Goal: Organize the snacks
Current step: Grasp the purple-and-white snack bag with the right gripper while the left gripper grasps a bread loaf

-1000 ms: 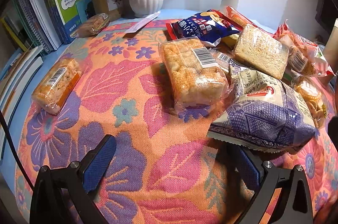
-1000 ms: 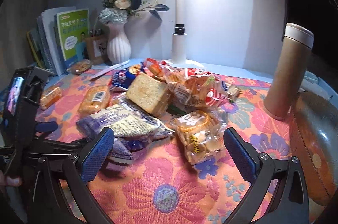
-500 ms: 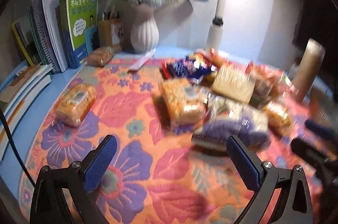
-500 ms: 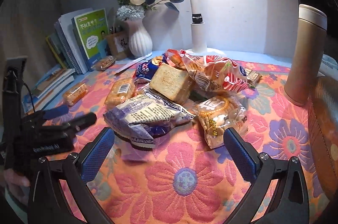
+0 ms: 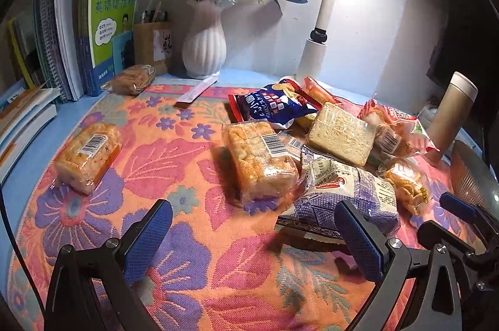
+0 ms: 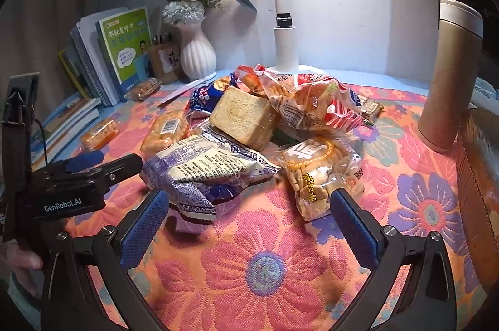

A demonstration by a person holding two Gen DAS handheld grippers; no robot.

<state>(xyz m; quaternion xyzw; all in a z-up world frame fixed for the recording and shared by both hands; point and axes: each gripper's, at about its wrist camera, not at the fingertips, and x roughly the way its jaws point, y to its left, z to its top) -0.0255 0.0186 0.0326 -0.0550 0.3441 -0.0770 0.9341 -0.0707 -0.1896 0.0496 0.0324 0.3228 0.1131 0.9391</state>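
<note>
Holding flowers, the white vase point(image 5: 204, 50) stands behind piled snack packets point(image 6: 249, 125); both tongs, left tongs point(image 5: 254, 237) and right tongs point(image 6: 249, 225), gape empty.

Desk clutter along the back edge.
A white vase point(image 5: 204, 50) of flowers stands between upright books point(image 5: 93, 31) and a lamp post point(image 5: 324, 19); a tan flask point(image 6: 452, 75) stands at the floral cloth's point(image 6: 265, 262) right edge.

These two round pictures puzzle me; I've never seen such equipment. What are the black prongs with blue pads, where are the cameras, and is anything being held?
A person holds a two-finger gripper in each hand; each carries a fisheye camera looking forward along its fingers. One picture shows the left gripper, the other the right gripper. Both are open and hold nothing. On the flowered cloth lie snacks: a purple-white bag, wrapped bread, a biscuit pack. Behind stand a vase, books and a flask.
</note>
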